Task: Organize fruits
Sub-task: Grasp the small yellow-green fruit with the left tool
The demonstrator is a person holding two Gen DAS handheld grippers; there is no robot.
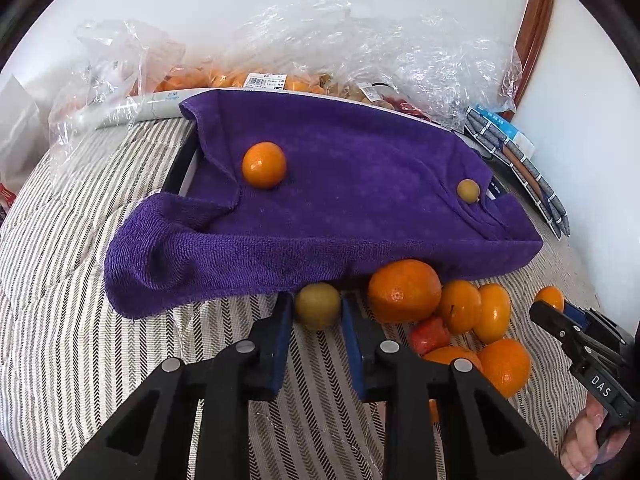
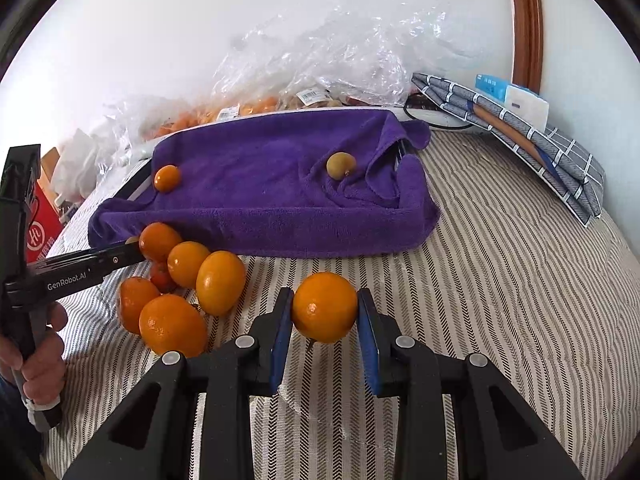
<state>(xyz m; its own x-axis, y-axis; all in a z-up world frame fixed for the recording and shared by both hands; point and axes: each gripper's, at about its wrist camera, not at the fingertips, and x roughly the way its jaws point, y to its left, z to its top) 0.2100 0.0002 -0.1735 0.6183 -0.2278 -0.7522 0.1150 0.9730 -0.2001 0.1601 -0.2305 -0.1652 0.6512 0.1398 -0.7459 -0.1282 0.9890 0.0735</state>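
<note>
A purple towel [image 1: 340,200] covers a tray; it also shows in the right wrist view [image 2: 260,200]. On it lie a small orange [image 1: 264,165] and a small green-yellow fruit [image 1: 468,191]. My left gripper [image 1: 317,312] is shut on a green-yellow fruit [image 1: 318,305] at the towel's front edge. A heap of oranges [image 1: 460,312] and a red fruit [image 1: 429,334] lie to its right. My right gripper [image 2: 325,312] is shut on an orange [image 2: 325,307] over the striped cloth, right of the heap [image 2: 180,292].
Clear plastic bags of fruit [image 1: 280,76] lie behind the towel by the white wall. A folded checked cloth [image 2: 528,136] and a white box [image 2: 524,104] lie at the right. A red box [image 2: 38,232] stands at the left. The striped cloth [image 2: 500,280] covers the surface.
</note>
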